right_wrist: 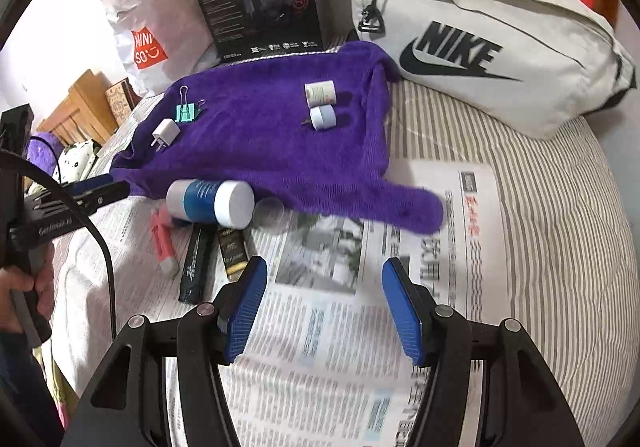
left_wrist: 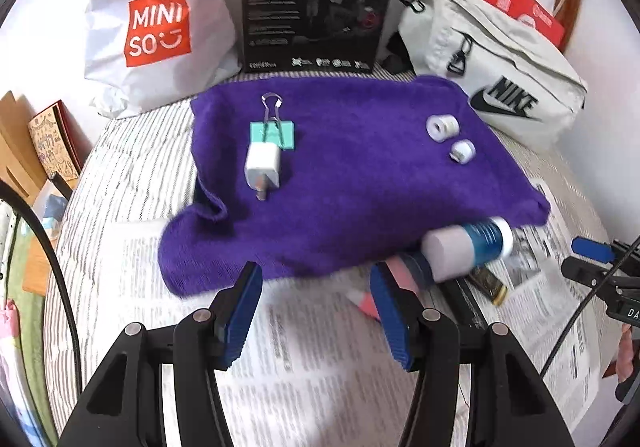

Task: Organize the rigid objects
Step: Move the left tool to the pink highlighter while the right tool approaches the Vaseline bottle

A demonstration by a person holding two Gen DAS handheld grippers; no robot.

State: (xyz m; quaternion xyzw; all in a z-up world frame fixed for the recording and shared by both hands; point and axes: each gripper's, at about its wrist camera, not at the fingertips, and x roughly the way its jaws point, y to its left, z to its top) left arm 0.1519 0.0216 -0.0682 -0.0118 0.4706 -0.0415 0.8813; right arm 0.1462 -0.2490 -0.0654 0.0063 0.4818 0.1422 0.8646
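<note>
A purple towel (left_wrist: 352, 175) (right_wrist: 272, 135) lies on the bed. On it are a teal binder clip (left_wrist: 274, 129) (right_wrist: 186, 111), a white charger plug (left_wrist: 262, 167) (right_wrist: 164, 135), a white tape roll (left_wrist: 442, 127) (right_wrist: 320, 93) and a small white adapter (left_wrist: 462, 151) (right_wrist: 322, 117). A blue and white bottle (left_wrist: 472, 247) (right_wrist: 210, 202) lies at the towel's near edge, over a pink tube (right_wrist: 163, 243), a black pen (right_wrist: 196, 267) and a black and gold tube (right_wrist: 234, 251). My left gripper (left_wrist: 316, 319) is open and empty, over the newspaper. My right gripper (right_wrist: 324, 307) is open and empty too.
Newspaper (right_wrist: 340, 327) covers the striped bedding (right_wrist: 540, 207). Behind the towel stand a white Miniso bag (left_wrist: 156, 23), a black box (left_wrist: 316, 3) and a grey Nike bag (right_wrist: 480, 31). The left gripper also shows at the left edge of the right wrist view (right_wrist: 100, 191).
</note>
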